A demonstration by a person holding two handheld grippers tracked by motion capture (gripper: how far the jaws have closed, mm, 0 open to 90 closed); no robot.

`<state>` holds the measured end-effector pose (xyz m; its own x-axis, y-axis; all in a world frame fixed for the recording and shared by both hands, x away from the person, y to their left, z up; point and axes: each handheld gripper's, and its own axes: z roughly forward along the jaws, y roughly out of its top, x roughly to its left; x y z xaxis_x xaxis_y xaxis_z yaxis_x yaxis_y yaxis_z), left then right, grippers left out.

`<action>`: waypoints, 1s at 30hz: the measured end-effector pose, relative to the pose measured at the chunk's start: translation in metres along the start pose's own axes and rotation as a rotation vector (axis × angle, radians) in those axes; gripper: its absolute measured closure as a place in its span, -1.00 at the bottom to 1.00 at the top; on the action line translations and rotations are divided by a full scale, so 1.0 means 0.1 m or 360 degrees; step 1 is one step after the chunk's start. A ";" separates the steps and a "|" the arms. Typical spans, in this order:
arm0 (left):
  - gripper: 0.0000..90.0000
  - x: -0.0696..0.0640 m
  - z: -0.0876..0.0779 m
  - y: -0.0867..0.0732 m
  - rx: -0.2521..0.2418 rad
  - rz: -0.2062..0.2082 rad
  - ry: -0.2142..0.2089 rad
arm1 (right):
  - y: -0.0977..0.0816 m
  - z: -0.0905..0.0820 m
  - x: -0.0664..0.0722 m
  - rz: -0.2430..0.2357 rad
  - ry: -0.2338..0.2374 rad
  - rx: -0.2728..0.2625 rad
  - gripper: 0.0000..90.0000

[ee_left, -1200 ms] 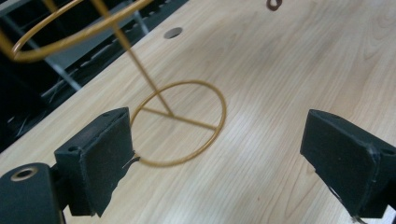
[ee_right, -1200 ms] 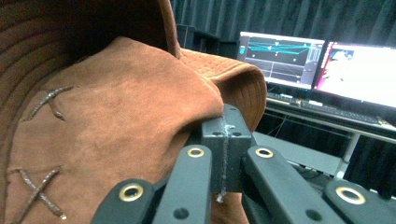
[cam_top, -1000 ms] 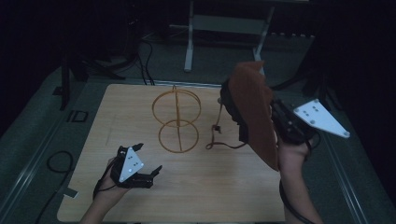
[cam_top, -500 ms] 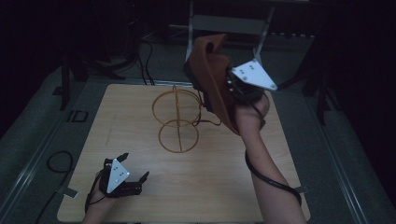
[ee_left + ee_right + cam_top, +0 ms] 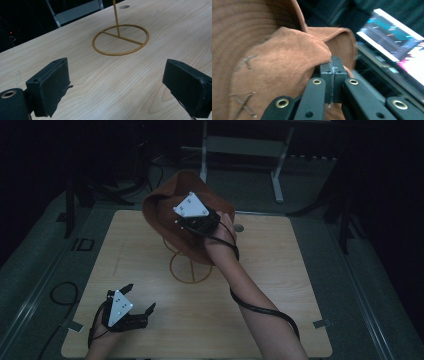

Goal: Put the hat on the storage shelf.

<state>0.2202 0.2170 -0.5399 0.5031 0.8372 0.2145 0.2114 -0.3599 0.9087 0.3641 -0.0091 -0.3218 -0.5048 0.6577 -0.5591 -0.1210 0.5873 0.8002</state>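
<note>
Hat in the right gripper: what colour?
Brown suede hat, with cross stitching; clearest in the right gripper view.

The brown hat (image 5: 172, 220) is covering the top of the gold wire stand (image 5: 191, 267) in the high view, leaving just the base ring and a short piece of the post peeking out beneath it. In the left gripper view the post is running off the top edge, so its upper end is getting cut away. The right gripper (image 5: 331, 75) is pressing its jaws together with hat suede bunched over them, and whatever they are pinching is staying out of sight. Off to the right a bright screen (image 5: 397, 37) is glowing, too blurred to read.
</note>
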 end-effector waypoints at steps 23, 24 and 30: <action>-0.83 0.03 0.02 -0.04 -0.0012 -0.0054 -0.0009 | -0.42 0.13 0.09 0.0348 0.0650 0.0106 0.24; -0.83 0.03 0.01 -0.04 -0.0019 -0.0056 -0.0008 | -0.41 0.12 0.08 0.0352 0.0660 0.0111 0.19; -0.83 0.04 0.00 -0.04 -0.0024 -0.0072 -0.0008 | -0.41 0.03 0.05 0.0388 0.0742 0.0145 -0.03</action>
<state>0.2215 0.2213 -0.5432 0.4975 0.8504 0.1713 0.2212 -0.3153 0.9228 0.3694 -0.0287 -0.3581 -0.8377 0.5131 -0.1870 0.1116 0.4960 0.8611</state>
